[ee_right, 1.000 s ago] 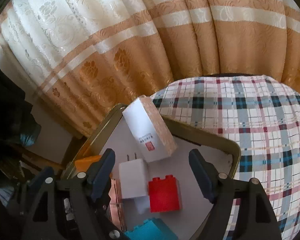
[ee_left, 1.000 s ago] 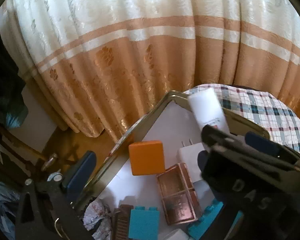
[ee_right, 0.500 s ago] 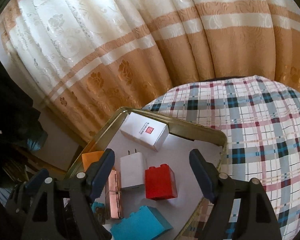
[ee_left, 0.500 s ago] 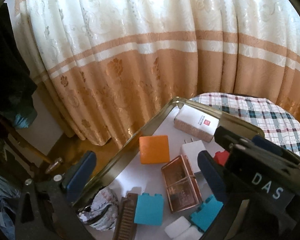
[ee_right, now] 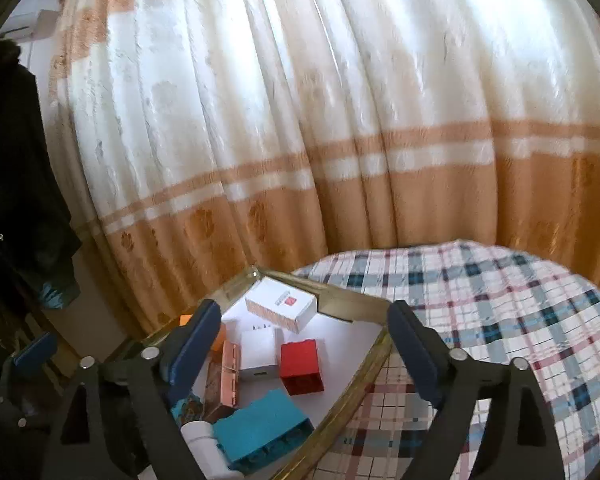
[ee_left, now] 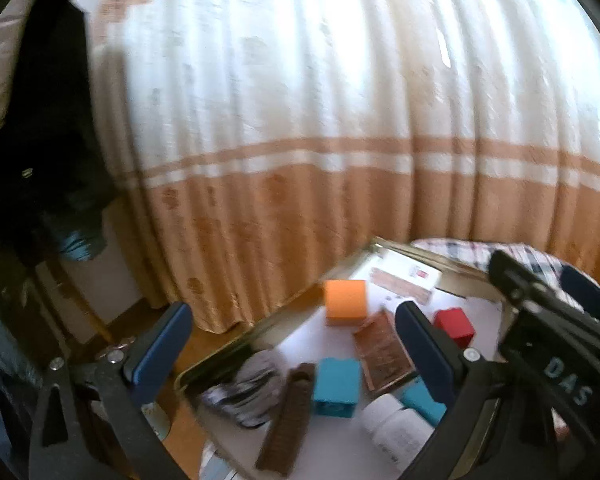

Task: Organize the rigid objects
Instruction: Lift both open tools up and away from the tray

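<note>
Rigid objects, assorted, lie loose inside a shallow brass-coloured tray (ee_right: 342, 396) with a pale floor. The tray sits at the edge of a table under a plaid cloth (ee_right: 500, 300) checked in white, navy and pink.

Room: a pleated curtain (ee_right: 300, 120), cream brocade above and tan below with two pale bands, fills the backdrop. A dark garment (ee_right: 16, 200) hangs at far left. Wooden flooring (ee_left: 220, 340) shows beneath the curtain hem.

Contents:
- White carton (ee_right: 282, 309), rectangular, patterned tan side and small red mark, lying flat at the far corner.
- Orange cube (ee_left: 346, 298), matte, just beside the far left rim.
- White charger block (ee_right: 260, 350), smooth, prongs pointing toward the carton.
- Red brick (ee_right: 301, 366), plastic, boxy, just beside the charger.
- Copper-toned case (ee_left: 384, 350), hinged and glossy, between the orange cube and the teal pieces.
- Teal brick (ee_left: 336, 386), small and square; a longer teal block (ee_right: 260, 434) lies near the front rim.
- Brown ridged bar (ee_left: 288, 416), long and narrow.
- White cylindrical bottle (ee_left: 396, 432), lying on its side at the front.
- Crumpled wrapper (ee_left: 244, 394), grey and white, soft; detail blurred.

Tools: left gripper (ee_left: 294, 350), black frame with blue pads, spread wide and holding nothing, hovering above the tray's left side. Right gripper (ee_right: 304, 344), same build, likewise wide apart and empty, poised over the charger and red brick.
</note>
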A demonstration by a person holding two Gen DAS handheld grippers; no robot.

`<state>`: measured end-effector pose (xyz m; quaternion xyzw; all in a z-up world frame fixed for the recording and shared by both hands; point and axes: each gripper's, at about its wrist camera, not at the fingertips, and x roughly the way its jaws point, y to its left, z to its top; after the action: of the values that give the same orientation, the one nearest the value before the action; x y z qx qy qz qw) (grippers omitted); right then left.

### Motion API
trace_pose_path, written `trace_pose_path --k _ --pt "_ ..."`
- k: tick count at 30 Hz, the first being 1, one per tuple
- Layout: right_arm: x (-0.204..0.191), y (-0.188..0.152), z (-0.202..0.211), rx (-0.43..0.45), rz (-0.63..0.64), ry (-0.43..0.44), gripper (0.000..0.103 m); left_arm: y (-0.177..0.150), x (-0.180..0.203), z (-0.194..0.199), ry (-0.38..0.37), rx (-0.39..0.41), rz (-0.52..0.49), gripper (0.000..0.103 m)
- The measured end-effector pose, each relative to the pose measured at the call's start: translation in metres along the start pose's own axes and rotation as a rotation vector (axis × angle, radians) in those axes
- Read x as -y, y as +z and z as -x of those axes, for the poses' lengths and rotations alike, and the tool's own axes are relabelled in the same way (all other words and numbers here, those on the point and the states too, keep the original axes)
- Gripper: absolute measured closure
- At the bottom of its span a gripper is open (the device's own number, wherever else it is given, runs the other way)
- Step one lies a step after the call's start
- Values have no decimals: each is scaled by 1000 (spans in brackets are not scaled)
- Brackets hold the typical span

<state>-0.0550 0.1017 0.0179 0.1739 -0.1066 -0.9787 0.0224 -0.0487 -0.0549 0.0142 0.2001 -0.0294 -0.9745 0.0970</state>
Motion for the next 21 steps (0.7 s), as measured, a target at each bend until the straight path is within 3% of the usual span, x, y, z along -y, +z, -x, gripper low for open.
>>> trace_pose_path --k 5,11,16,21 --pt "-13 -14 19 75 69 -11 12 -17 -14 6 6 31 85 1" --pt "-5 -27 32 124 22 -9 7 -26 -9 21 -1 105 68 1" --pt "-1 -32 41 132 48 -41 6 -30 -7 20 -43 46 51 1" --pt "5 -34 50 144 41 -54 6 -32 -6 27 -54 63 54 1"
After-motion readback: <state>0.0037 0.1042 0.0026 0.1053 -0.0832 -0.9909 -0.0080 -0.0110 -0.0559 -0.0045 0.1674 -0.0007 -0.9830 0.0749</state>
